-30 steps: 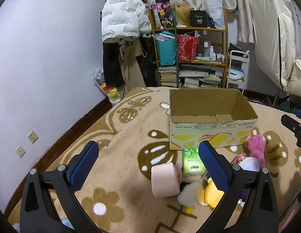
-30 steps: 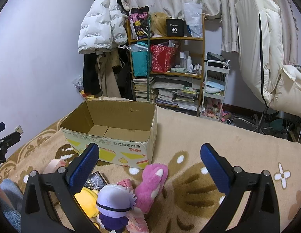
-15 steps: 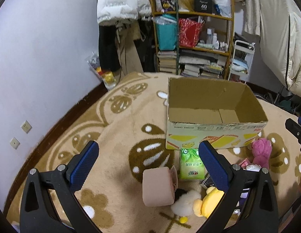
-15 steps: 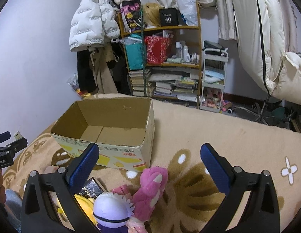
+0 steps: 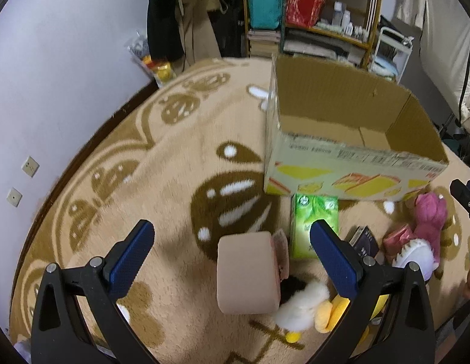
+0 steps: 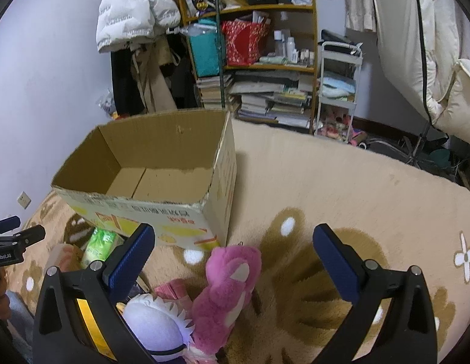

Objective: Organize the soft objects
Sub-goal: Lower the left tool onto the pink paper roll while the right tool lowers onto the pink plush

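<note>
Hovering the left gripper [image 5: 232, 250], jaws wide apart, over the pink cushion [image 5: 248, 273] near the cardboard box [image 5: 350, 157]; probably squishy, light, so pinching its sides.

both wrist views look down, sharing the box [image 5: 350, 139].

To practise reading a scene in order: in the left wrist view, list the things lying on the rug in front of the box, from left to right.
Pink cushion block → green tissue pack → small black box → pink plush toy.
</note>
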{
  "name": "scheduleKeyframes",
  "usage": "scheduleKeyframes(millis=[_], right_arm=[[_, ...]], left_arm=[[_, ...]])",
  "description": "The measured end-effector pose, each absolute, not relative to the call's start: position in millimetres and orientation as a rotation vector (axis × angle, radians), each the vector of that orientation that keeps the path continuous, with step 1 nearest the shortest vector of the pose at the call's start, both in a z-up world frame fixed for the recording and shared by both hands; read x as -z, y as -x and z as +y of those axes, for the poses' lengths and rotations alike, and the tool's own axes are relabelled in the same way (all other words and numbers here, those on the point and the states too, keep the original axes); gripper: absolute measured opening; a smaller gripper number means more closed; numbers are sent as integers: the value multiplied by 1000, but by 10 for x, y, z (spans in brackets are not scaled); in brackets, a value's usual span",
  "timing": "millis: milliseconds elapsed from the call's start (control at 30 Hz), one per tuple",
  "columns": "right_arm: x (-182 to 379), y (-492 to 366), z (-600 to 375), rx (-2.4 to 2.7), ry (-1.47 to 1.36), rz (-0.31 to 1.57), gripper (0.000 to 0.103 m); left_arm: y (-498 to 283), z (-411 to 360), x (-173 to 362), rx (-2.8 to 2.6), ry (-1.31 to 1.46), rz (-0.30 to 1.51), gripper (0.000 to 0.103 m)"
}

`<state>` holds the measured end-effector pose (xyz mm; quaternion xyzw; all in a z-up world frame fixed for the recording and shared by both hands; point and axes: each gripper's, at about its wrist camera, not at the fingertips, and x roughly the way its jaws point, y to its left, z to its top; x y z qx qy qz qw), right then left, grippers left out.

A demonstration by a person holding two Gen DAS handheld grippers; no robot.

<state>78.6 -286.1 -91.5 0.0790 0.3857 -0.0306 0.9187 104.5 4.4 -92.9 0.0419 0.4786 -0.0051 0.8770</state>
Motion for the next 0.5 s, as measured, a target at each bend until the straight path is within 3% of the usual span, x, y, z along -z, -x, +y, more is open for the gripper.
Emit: scheduleKeyframes(millis=[500], right_arm=[[1301, -974, -2887, 51, -205, 926, 103]], left_arm=[[-1144, 11, 1295, -6, -155, 1132, 101]])
